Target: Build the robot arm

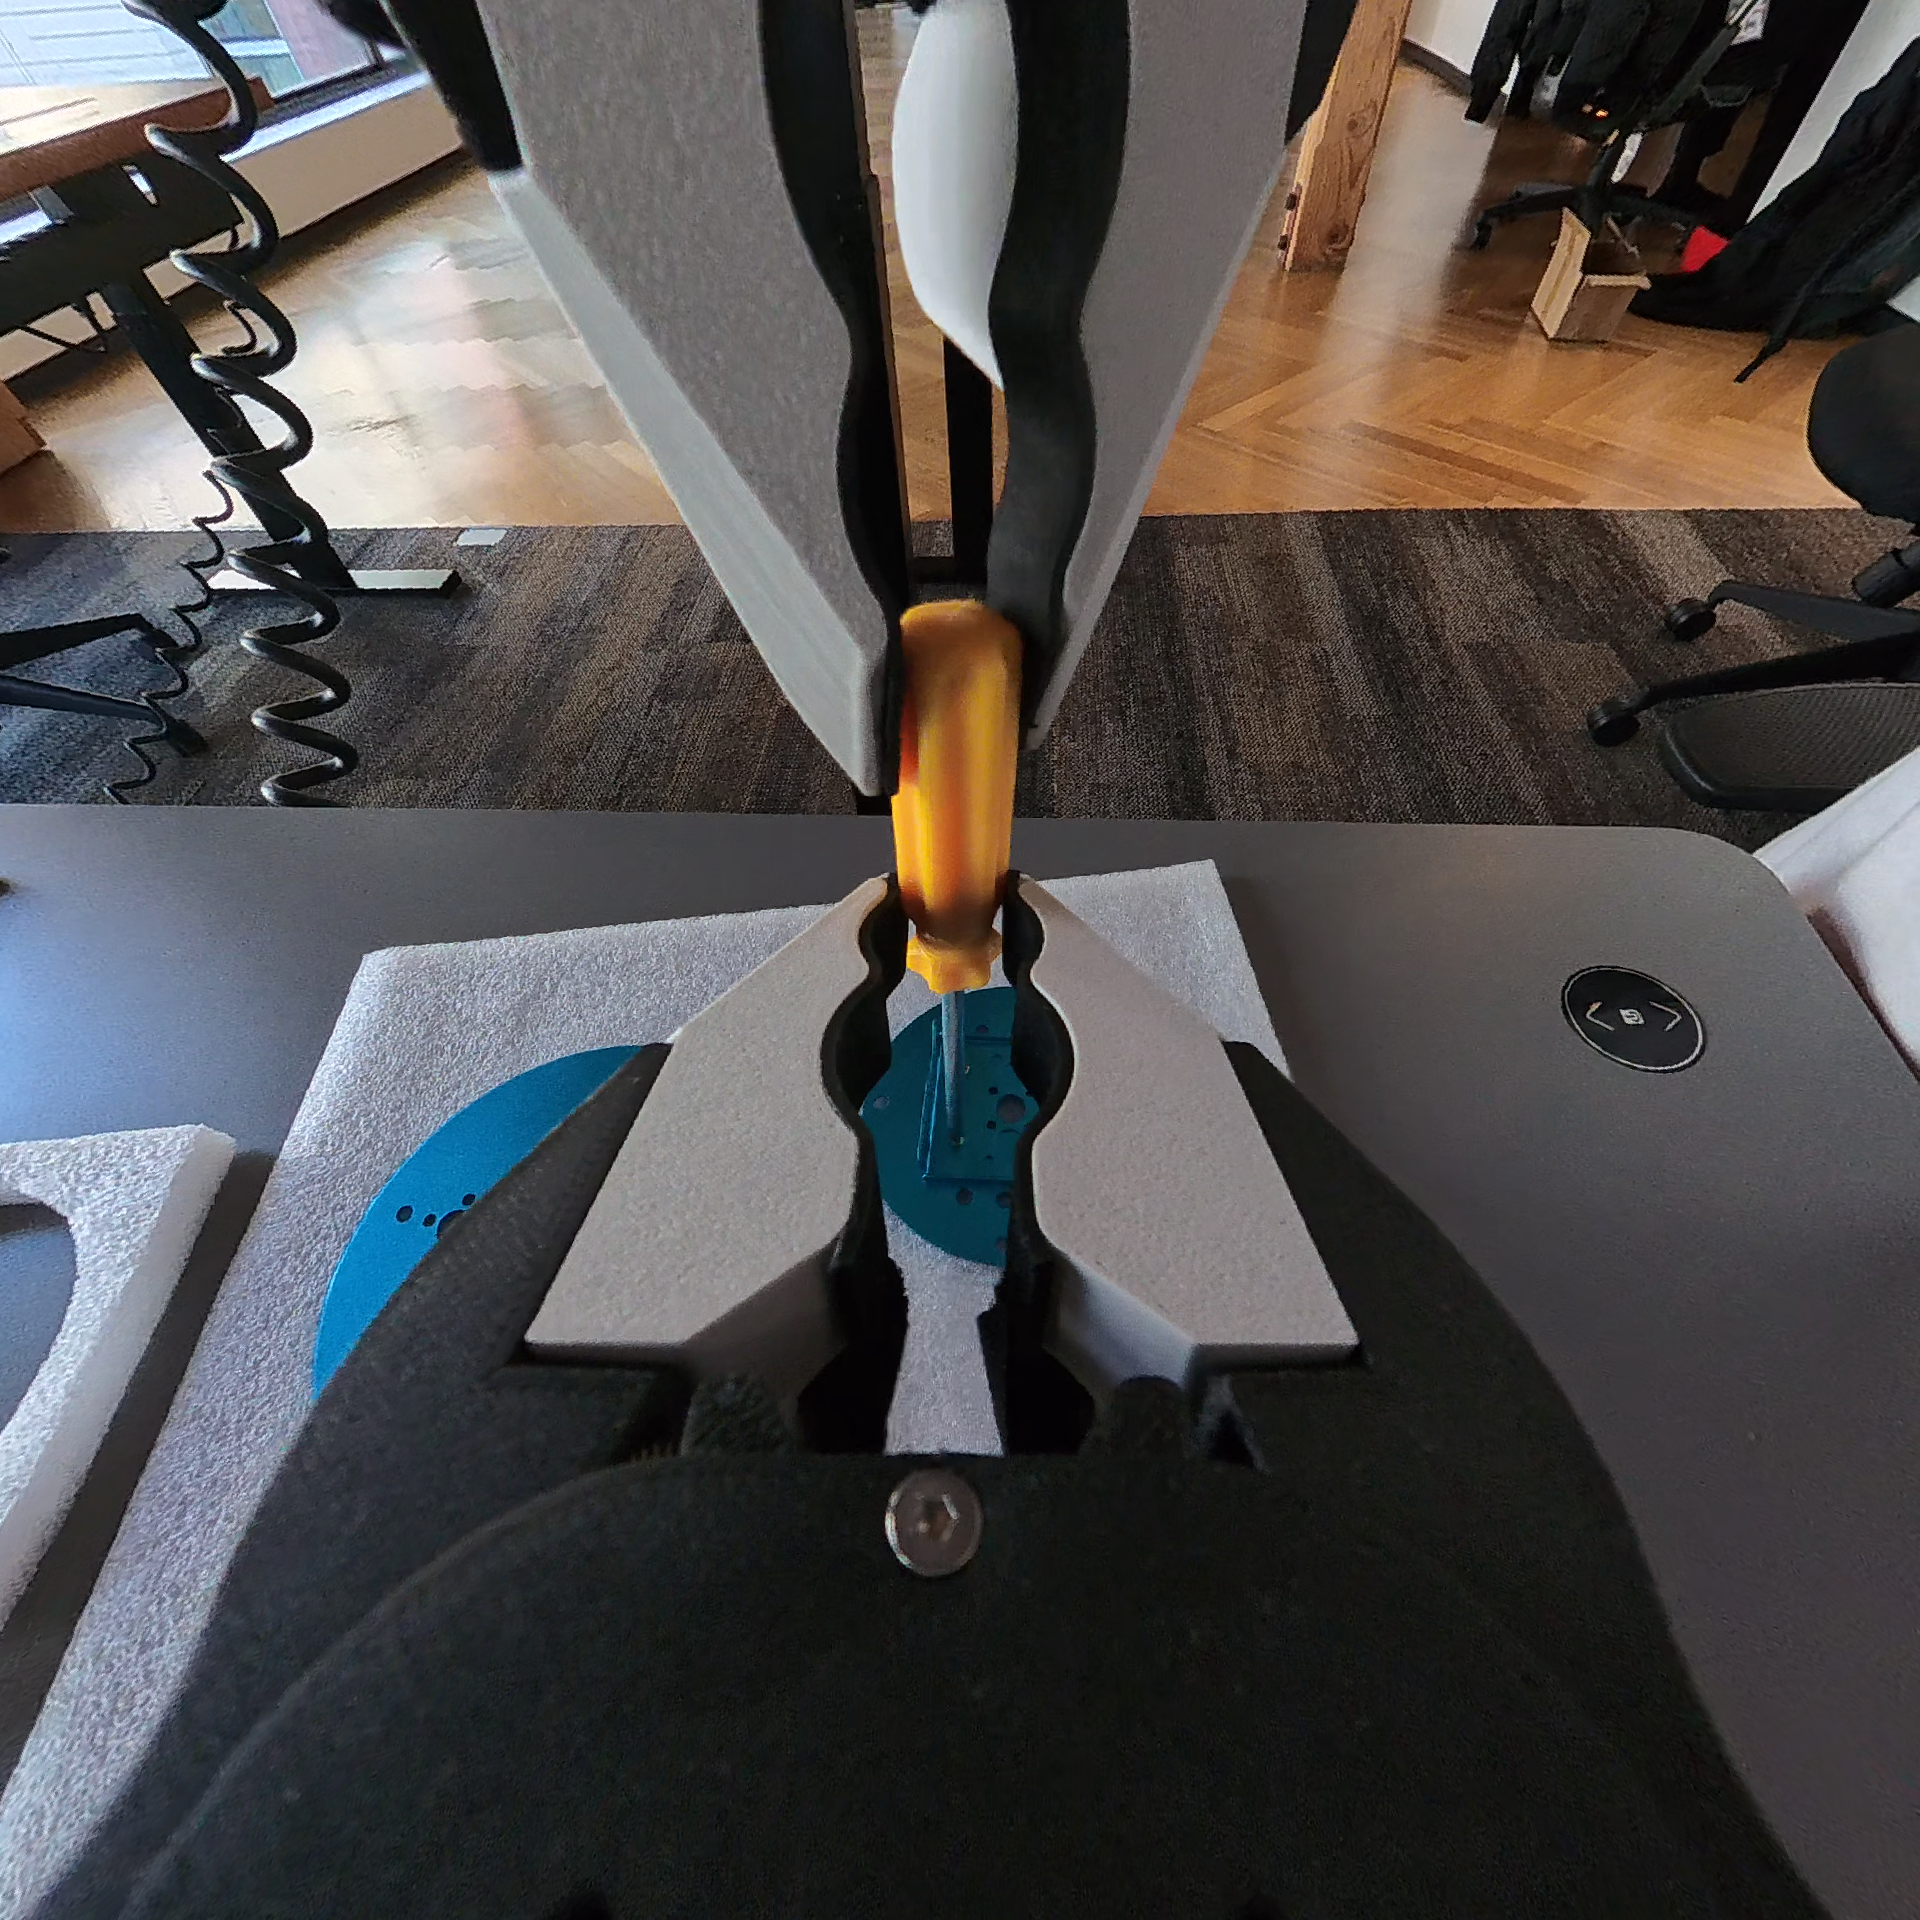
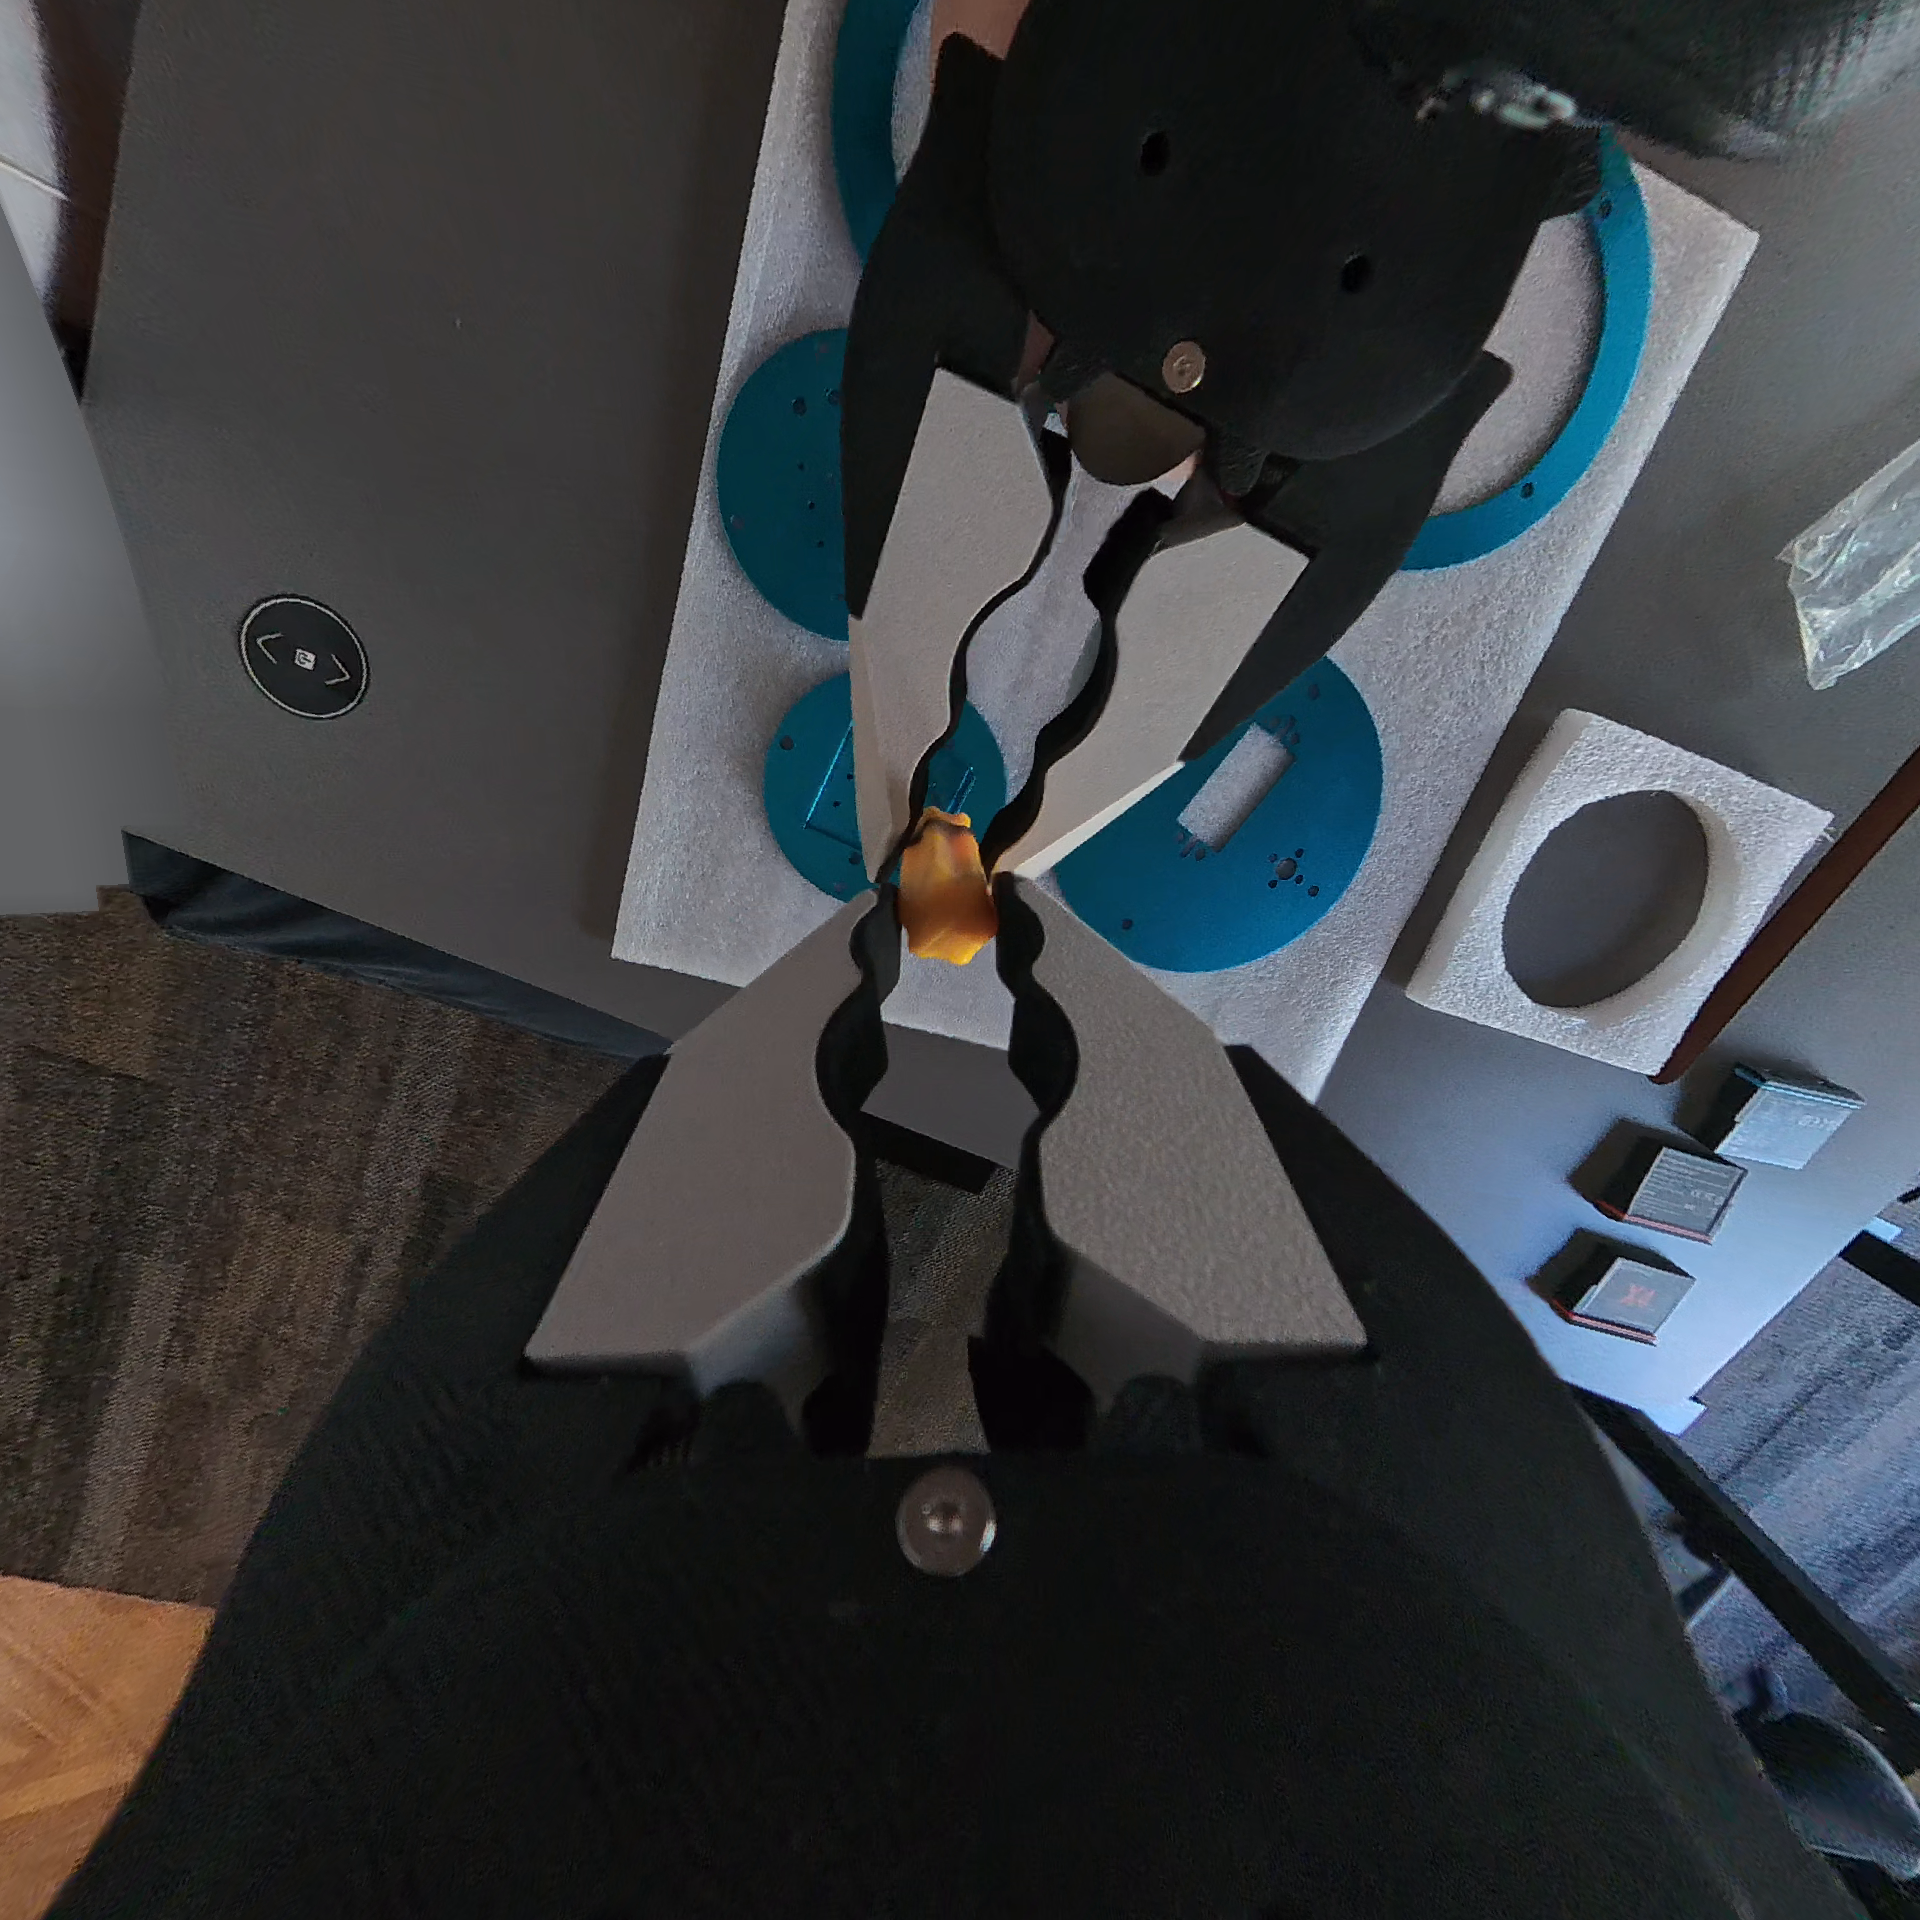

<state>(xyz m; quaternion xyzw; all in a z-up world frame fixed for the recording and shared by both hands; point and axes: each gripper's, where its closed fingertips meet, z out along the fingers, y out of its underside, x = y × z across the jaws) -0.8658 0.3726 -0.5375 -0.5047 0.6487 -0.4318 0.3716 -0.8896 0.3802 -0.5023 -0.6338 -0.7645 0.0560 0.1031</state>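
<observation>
We find the amber translucent plastic-handled screwdriver (image 1: pixel 951 790) standing upright, its long axis vertical and its thin steel shaft pointing down onto the small blue anodised metal disc (image 1: pixel 961 1132) with drilled holes. The left claw (image 1: pixel 951 914) is clamped on the lower handle from the side; the right claw (image 2: pixel 940 894) comes from above and is clamped on the handle top. Both hold it, so neither is nearer. The disc lies on a white grainy foam sheet (image 1: pixel 520 997) on the dark grey matte surface (image 1: pixel 1455 1039). Claw fingers are grey, with wavy black rubber-like pads (image 1: pixel 868 1049).
</observation>
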